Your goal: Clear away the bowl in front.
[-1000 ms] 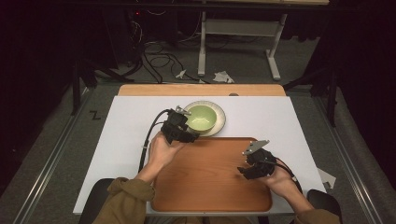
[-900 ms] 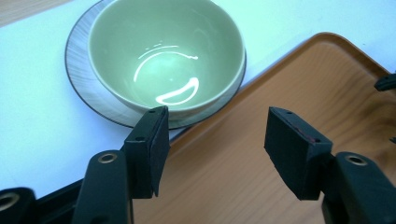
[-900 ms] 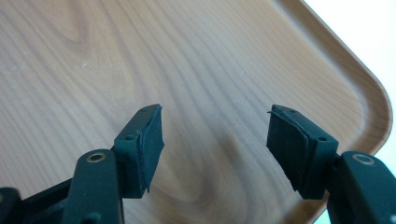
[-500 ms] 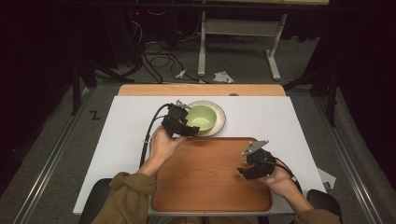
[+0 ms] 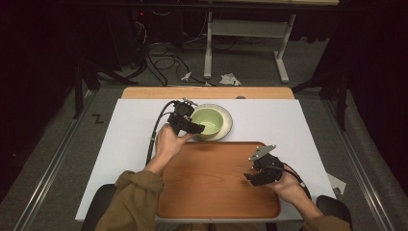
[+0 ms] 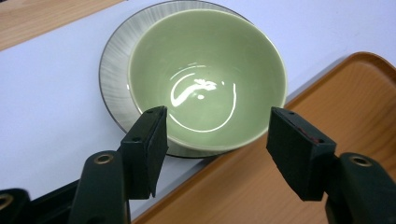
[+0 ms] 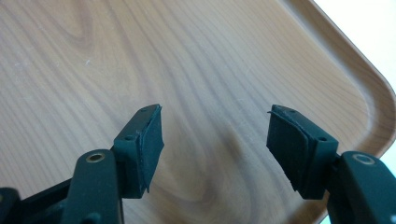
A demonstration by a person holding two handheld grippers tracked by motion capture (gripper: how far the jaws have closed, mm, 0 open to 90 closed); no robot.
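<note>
Green bowl (image 6: 208, 77) sat on a plate (image 6: 114, 70) near the counter's far edge, just beyond the tray (image 5: 216, 192); left tool (image 6: 217, 135) gaped wide before its near rim, judged glazed, slippery, breakable; right tool (image 7: 215, 140) wide, empty.

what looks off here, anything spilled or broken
Nothing stands out. The green bowl sits upright and empty on its plate, just beyond the bare wooden tray. Both grippers, left and right, are open and hold nothing.
</note>
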